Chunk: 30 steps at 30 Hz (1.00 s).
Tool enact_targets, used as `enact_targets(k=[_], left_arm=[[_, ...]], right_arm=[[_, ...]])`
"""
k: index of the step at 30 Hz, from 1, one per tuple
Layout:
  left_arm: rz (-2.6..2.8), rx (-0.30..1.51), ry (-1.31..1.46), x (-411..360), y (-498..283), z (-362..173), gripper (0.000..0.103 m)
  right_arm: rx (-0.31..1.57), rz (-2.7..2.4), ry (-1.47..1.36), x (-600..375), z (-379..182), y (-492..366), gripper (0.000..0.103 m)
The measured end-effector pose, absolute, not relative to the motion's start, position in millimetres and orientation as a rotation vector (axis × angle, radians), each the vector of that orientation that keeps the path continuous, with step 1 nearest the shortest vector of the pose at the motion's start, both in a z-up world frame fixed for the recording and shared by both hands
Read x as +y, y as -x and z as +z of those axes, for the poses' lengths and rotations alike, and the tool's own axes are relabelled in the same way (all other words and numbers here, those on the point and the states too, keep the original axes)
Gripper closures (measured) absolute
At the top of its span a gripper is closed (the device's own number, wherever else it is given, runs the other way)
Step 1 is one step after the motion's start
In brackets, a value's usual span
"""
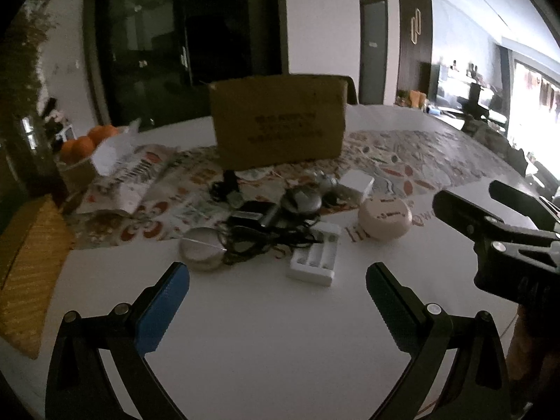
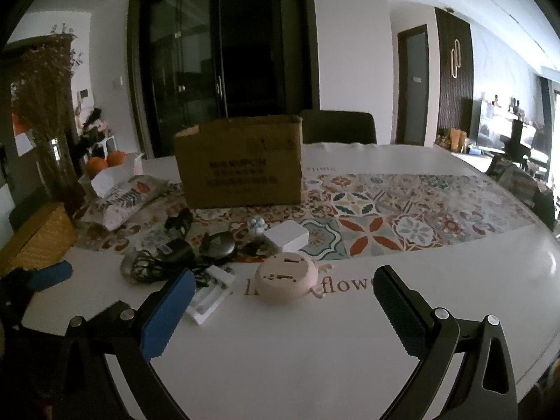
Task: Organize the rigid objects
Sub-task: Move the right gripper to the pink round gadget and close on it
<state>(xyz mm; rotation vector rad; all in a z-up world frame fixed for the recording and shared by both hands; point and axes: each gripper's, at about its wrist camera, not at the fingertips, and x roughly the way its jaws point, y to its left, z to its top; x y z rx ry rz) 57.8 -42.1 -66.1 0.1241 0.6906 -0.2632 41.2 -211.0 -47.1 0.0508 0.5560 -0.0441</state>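
A heap of small items lies mid-table: a white battery charger [image 1: 315,259] [image 2: 211,292], a pink round device [image 1: 385,217] [image 2: 285,280], a silver disc [image 1: 200,249], tangled black cables [image 1: 259,238] [image 2: 164,266], a dark round case [image 1: 302,200] [image 2: 217,243] and a white box [image 1: 357,181] [image 2: 287,235]. Behind them stands an open cardboard box [image 1: 280,122] [image 2: 241,162]. My left gripper [image 1: 278,280] is open, just short of the charger. My right gripper [image 2: 283,290] is open around the near side of the pink device, apart from it.
A patterned runner [image 2: 385,210] crosses the white table [image 2: 315,350]. At the left are oranges [image 1: 87,143] [image 2: 105,162], a printed packet [image 1: 140,175] [image 2: 122,197], a woven yellow basket [image 1: 28,273] [image 2: 38,236] and a vase of dried flowers [image 2: 45,105]. A chair [image 2: 337,127] stands behind.
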Motion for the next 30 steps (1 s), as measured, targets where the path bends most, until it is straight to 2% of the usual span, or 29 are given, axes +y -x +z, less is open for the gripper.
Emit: enact_targets(k=[9, 12, 14, 20, 26, 30], left_arm=[[-0.332, 0.767, -0.116, -58, -85, -88, 0.007], [-0.365, 0.799, -0.110, -61, -91, -96, 0.014], [-0.383, 0.821, -0.111, -63, -96, -102, 0.023], [-0.406, 0.865, -0.132, -69, -110, -119, 0.030], [-0.416, 0.900, -0.135, -71, -120, -131, 0.036], [-0.427, 0.902, -0.129, -72, -126, -134, 0.036]], right_arm=[[0.655, 0.010, -0.100, -223, -72, -73, 0.000], [0.683, 0.025, -0.107, -224, -80, -81, 0.000], [0.696, 0.030, -0.114, -225, -84, -85, 0.001], [0.730, 0.023, -0.119, -227, -94, -99, 0.001], [0.772, 0.024, -0.117, -227, -105, -111, 0.001], [0.789, 0.029, -0.120, -228, -109, -118, 0.002]])
